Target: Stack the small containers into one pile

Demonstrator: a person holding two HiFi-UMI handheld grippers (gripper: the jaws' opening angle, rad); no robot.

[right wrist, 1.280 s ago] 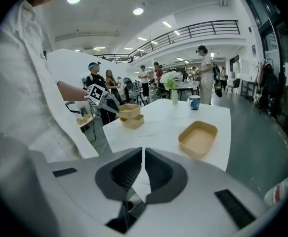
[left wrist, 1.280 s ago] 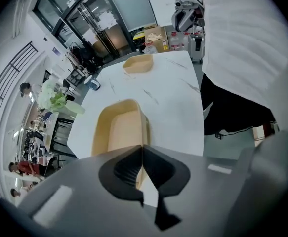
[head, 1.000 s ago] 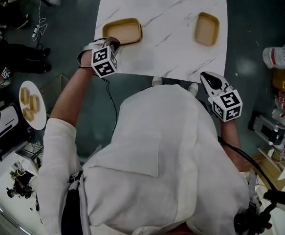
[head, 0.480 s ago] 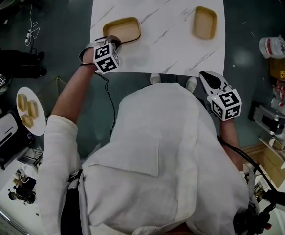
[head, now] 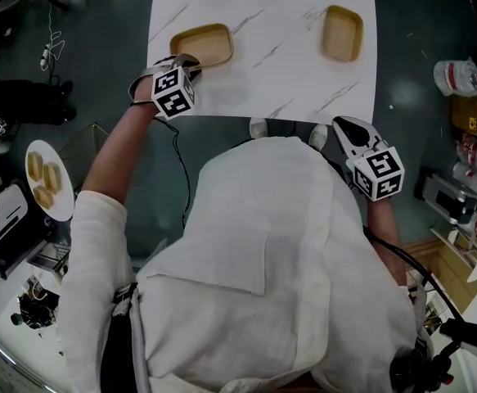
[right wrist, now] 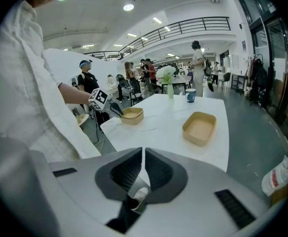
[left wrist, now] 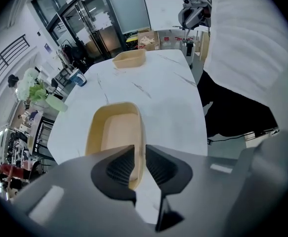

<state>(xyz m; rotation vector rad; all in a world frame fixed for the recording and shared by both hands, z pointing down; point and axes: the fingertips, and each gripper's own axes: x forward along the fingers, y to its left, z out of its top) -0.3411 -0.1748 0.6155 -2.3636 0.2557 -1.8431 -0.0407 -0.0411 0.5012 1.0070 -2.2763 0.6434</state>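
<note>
Left gripper (left wrist: 139, 157) jaws apparently pinch the tan container (left wrist: 113, 130) rim; right gripper (right wrist: 144, 163) jaws closed, empty.

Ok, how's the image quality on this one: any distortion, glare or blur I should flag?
Head view: dim and muted overall, the white table brightest, no motion blur. Left gripper view: strong fisheye with black corners; the near container is sharp. Right gripper view: same bowing, visible in the railing; ceiling lights flare mildly.
</note>
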